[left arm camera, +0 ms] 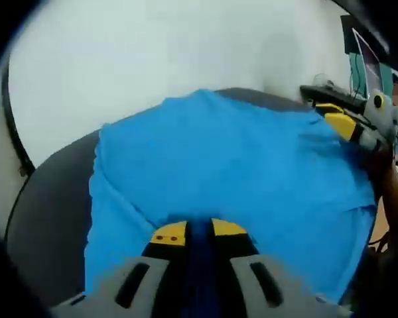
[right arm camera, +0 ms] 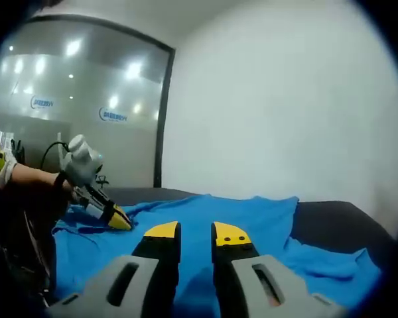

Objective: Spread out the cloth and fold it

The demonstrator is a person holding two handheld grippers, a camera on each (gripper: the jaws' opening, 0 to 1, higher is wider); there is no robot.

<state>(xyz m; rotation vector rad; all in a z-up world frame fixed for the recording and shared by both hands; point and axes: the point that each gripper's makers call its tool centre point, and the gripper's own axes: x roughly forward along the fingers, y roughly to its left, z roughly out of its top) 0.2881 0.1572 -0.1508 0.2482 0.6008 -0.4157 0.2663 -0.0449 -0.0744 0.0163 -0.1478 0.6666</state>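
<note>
Plain bright blue cloth (left arm camera: 232,165) on dark grey table (left arm camera: 50,212) (yellow-tipped black jaws)

An office or lab — glass partition (right arm camera: 86,99) with logo decals (right arm camera: 113,116), plain white wall (right arm camera: 285,99).

1. The blue cloth (left arm camera: 232,165) is running out under the left gripper (left arm camera: 199,230) in the left gripper view, so its near hem and the fabric between the jaws are lying hidden in shadow.
2. The dark tabletop (left arm camera: 50,218) is showing at its edges alone; the cloth is covering its middle.
3. The right gripper (right arm camera: 195,233) is hiding the cloth beneath its jaws.
4. The wall signs (right arm camera: 113,115) are reading too small and blurred to make out.
</note>
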